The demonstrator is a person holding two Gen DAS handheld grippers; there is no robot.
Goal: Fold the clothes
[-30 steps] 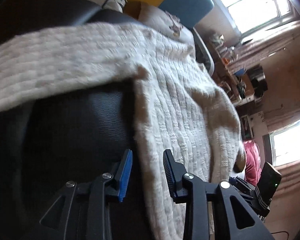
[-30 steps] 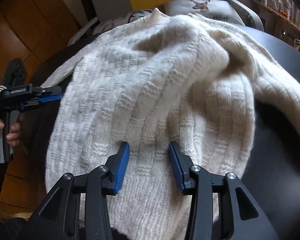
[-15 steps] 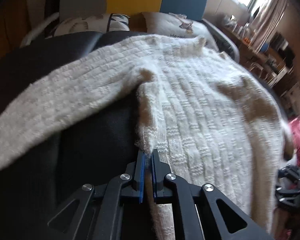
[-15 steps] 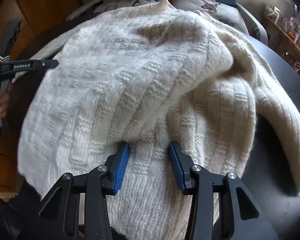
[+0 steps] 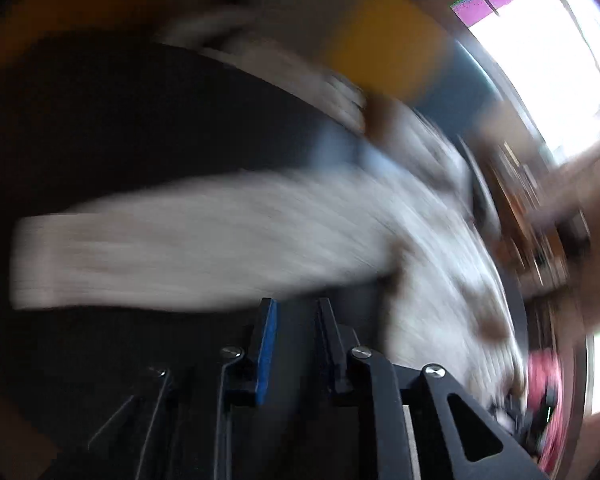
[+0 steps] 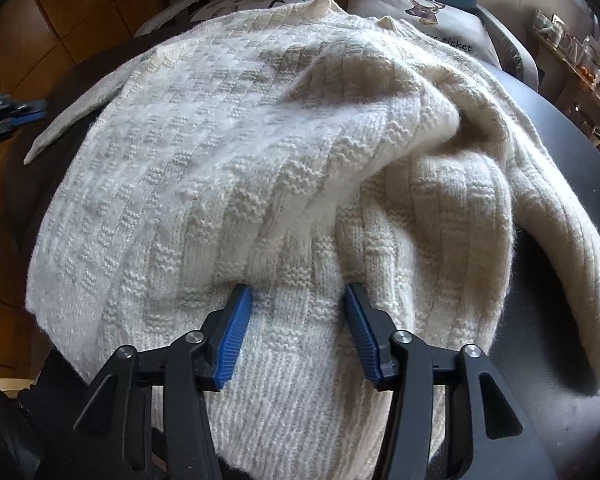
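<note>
Cream knit sweater [image 6: 228, 184], one, two hand-held grippers, dark table [image 6: 572, 320]

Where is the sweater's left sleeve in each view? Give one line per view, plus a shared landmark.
Left wrist: the sleeve crosses the middle as a blurred band, ahead of the open left gripper.
Right wrist: far left edge, a thin strip beside the sweater body.
Shared landmark: the dark table.

Cream knitted sweater [image 6: 204, 168] with a block-and-rib texture, spread over a dark round counter [image 6: 572, 152]. One side is folded over the body, forming a thick rumpled ridge. One sleeve [image 5: 172, 252] lies flat, extended outward across the dark counter; collar at the far edge.
</note>
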